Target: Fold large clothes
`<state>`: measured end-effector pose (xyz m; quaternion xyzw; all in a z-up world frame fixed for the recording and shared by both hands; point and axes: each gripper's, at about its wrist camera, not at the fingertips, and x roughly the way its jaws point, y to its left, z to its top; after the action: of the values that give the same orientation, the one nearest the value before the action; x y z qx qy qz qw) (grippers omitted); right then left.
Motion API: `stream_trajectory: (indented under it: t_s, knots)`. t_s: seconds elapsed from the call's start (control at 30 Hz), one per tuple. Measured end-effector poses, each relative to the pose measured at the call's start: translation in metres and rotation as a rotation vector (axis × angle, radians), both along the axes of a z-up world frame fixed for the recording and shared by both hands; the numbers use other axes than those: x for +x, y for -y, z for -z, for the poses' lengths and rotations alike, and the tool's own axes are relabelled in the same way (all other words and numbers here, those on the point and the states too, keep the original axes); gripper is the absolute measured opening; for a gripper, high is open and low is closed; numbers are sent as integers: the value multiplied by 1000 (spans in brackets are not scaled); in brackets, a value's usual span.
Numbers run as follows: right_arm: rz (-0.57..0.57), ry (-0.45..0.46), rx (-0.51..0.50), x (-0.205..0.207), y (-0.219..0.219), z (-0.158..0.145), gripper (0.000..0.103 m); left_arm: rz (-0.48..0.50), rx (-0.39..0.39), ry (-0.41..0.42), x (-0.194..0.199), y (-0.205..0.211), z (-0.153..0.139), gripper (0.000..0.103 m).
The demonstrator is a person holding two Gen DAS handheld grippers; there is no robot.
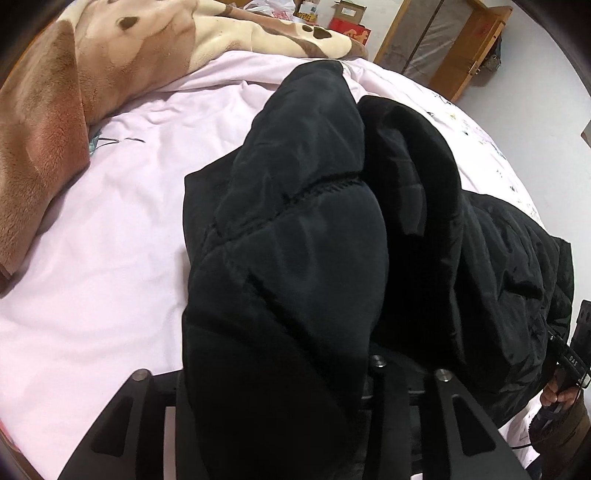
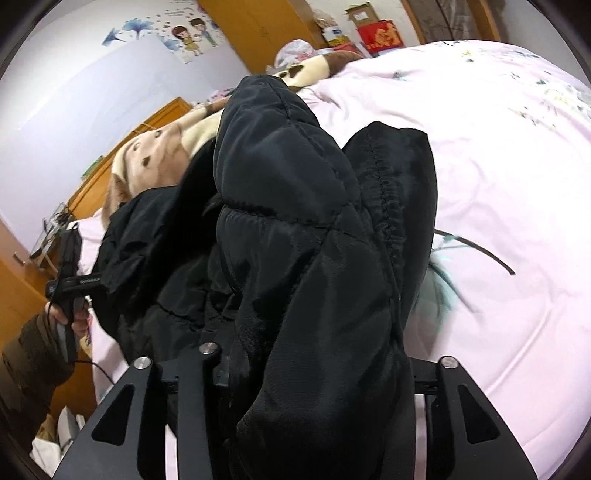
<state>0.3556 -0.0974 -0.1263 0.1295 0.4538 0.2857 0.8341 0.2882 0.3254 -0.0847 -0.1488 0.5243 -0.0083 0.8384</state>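
Note:
A large black quilted jacket [image 1: 306, 240] lies bunched on the pink bedsheet [image 1: 110, 221]. My left gripper [image 1: 291, 391] is shut on a thick fold of the jacket, which drapes over and hides its fingertips. In the right wrist view my right gripper [image 2: 295, 387] is likewise shut on a fold of the same jacket [image 2: 288, 229], with the cloth covering its fingers. The jacket hangs lifted between the two grippers, above the bed. The right gripper's handle and hand show in the left wrist view [image 1: 569, 365]; the left one shows in the right wrist view [image 2: 70, 280].
A brown and cream plush blanket [image 1: 55, 110] lies along the bed's far left side. Boxes [image 1: 347, 22] and wooden furniture [image 1: 461, 48] stand beyond the bed. In the right wrist view, a wooden wardrobe [image 2: 236, 33] and a wall with stickers [image 2: 184, 37] stand behind.

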Motion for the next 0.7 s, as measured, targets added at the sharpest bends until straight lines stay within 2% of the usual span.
stream_trajectory:
  t_s: [0.1,0.33,0.6,0.7]
  knots:
    - [23,-2,-27,-5,-1,5,54,-3,3,-3,1,-10,11,56]
    - [54,-5,-106,-4,-5,-2,65,-57,36,-18,1,-12,12,69]
    - [105,26,-237,-16,-13,-18,74,-105,22,-24,9,-34,16,70]
    - [132,42,-271,-23,-12,-29,74,-127,30,-14,3,-38,7,70]
